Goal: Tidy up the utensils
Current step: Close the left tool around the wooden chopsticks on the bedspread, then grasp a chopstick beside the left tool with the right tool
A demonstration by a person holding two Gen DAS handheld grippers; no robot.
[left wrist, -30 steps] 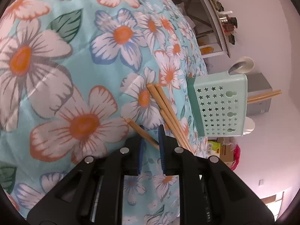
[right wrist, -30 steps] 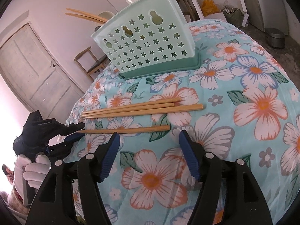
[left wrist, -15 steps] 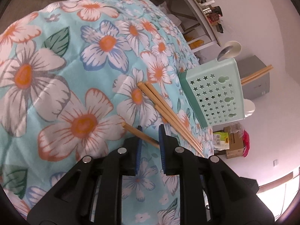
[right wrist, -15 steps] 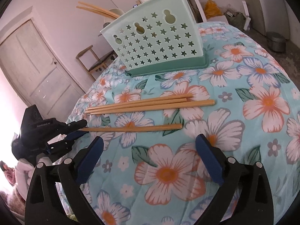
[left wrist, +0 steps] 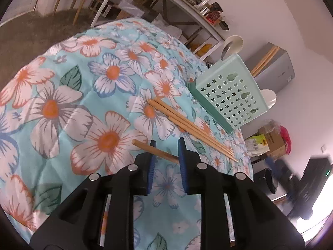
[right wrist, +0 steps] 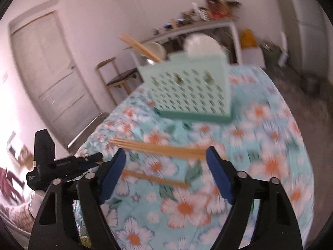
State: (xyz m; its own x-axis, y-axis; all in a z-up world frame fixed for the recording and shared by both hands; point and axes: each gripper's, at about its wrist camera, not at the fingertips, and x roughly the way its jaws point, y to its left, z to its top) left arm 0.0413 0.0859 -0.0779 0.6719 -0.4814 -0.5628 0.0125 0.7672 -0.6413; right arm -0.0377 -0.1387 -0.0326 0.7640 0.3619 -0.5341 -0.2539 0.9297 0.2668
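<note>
**One chopstick at the left jaws, holder not yet reached**

The left gripper (left wrist: 166, 145) stands narrow, its jaws just eased open a little. The single chopstick (left wrist: 141, 144) crosses the gap, but whether the pads pinch it cannot be told. It is probably bound for the mint holder (left wrist: 229, 98) at two o'clock, where chopsticks already stand. Three more chopsticks (left wrist: 187, 125) lie between. The right gripper (right wrist: 166, 156) has just been closing but gapes wide and empty. A floral cloth (left wrist: 62, 108) covers the table, with shelving (left wrist: 187, 6) at twelve o'clock.

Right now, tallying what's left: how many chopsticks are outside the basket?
4 chopsticks: three side by side before the basket, a lone chopstick nearer the cameras. None look hidden.
</note>
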